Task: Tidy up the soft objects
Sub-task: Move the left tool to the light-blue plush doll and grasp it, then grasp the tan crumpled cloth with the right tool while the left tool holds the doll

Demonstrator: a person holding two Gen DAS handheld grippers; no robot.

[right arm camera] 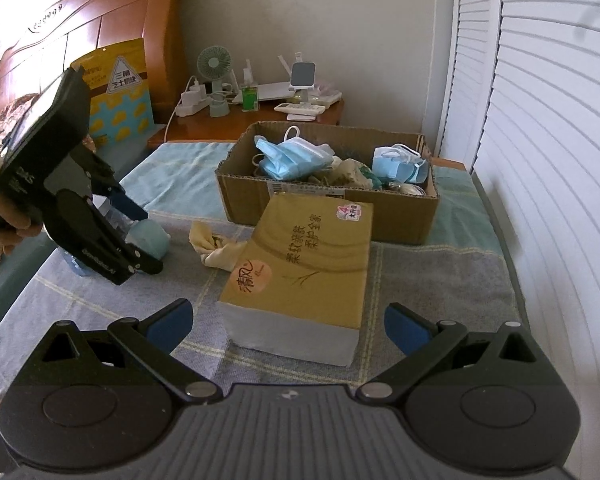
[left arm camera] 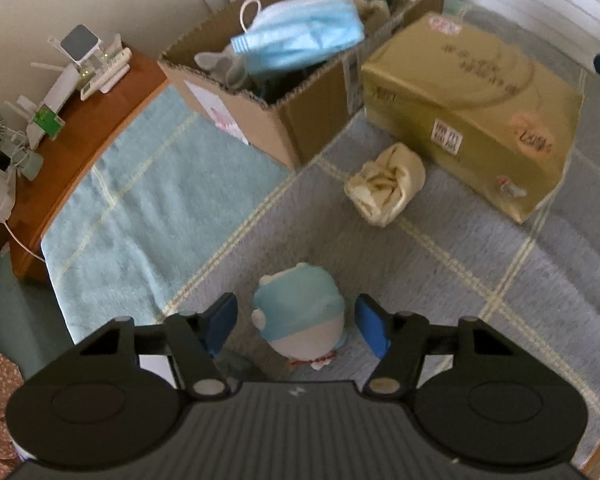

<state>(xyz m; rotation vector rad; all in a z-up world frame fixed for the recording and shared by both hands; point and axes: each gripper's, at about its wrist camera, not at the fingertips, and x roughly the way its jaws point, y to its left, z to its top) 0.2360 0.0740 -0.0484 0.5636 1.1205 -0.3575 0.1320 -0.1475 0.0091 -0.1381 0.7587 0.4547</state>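
The left gripper (left arm camera: 298,322) is spread wide over a small plush toy (left arm camera: 300,314), light blue above and white below, which sits between the two blue pads (left arm camera: 374,330) with a gap showing on each side, so neither pad touches it. The toy rests on the grey-blue checked blanket (left arm camera: 440,280) that covers the bed, toward its left edge; in the right wrist view the left gripper (right arm camera: 140,236) reaches down from the left and the toy (right arm camera: 152,240) shows as a pale blue lump between its fingers. A crumpled cream cloth (left arm camera: 386,184) lies on the blanket farther in, just beside the near corner of a yellow tissue pack (left arm camera: 472,112). Behind them stands an open cardboard box (left arm camera: 276,120) holding blue face masks (left arm camera: 300,38) and other soft scraps. The right gripper (right arm camera: 288,326) hangs with its fingers far apart, holding nothing, and the tissue pack (right arm camera: 300,264) lies ahead between them without contact. A wooden nightstand (right arm camera: 260,122) with a small fan (right arm camera: 214,64) stands beyond the bed's far edge.
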